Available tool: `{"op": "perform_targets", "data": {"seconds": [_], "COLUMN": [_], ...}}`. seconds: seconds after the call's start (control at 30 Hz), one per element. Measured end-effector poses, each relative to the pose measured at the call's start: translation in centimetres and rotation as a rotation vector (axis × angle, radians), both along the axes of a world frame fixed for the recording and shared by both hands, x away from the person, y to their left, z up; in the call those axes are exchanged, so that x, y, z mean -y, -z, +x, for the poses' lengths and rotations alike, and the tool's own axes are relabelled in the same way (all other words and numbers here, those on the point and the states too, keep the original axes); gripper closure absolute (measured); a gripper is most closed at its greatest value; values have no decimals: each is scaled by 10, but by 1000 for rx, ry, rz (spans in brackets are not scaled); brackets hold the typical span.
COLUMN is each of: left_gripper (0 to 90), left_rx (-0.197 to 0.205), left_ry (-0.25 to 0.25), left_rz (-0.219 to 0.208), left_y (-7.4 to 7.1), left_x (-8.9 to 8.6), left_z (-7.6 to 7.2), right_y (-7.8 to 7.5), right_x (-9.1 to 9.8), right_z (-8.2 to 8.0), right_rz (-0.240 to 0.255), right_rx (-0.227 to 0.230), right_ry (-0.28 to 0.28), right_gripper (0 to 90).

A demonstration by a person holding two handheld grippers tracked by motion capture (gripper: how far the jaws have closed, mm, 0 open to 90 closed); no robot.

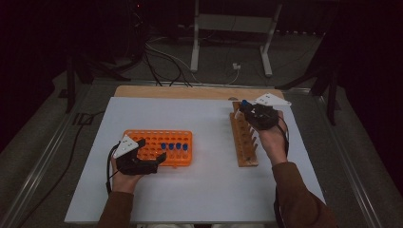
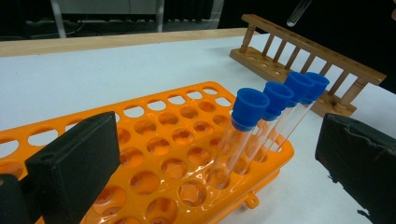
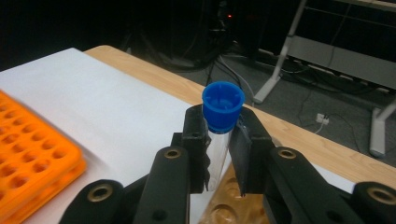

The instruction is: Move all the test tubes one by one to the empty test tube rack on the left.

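Clear, light, slippery blue-capped plastic tube (image 3: 219, 126) sits pinched just under its cap in my right tool (image 3: 218, 144), above the wooden rack (image 1: 244, 137); my left tool (image 2: 210, 154) gapes.

No lettering, label, brand mark, number or sign can be read on anything here: not on the orange plastic tube rack (image 2: 177, 154), the blue-capped clear tubes (image 2: 243, 135) standing in it, the brown wooden peg rack (image 2: 303, 60) or the white table sheet (image 1: 199, 190).
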State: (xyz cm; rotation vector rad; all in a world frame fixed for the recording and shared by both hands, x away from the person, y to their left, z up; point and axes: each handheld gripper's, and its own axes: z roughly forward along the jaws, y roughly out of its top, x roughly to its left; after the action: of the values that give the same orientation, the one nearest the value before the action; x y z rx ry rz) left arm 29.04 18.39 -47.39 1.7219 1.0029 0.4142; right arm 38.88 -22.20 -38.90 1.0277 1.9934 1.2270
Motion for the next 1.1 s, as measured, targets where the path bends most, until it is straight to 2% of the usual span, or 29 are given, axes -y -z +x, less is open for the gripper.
{"op": "perform_targets", "data": {"seconds": [0.43, 1.1], "left_gripper": [8, 8], "left_rx": [12, 27], "left_ry": [-2, 6], "left_rz": [6, 20], "left_y": [-2, -6], "left_x": [2, 6], "left_z": [-1, -3], "right_y": [3, 5], "right_x": [-14, -45], "right_z": [-20, -46], "right_rz": [58, 38], "right_rx": [-32, -92], "right_ry": [-95, -232], "right_gripper": [773, 770]}}
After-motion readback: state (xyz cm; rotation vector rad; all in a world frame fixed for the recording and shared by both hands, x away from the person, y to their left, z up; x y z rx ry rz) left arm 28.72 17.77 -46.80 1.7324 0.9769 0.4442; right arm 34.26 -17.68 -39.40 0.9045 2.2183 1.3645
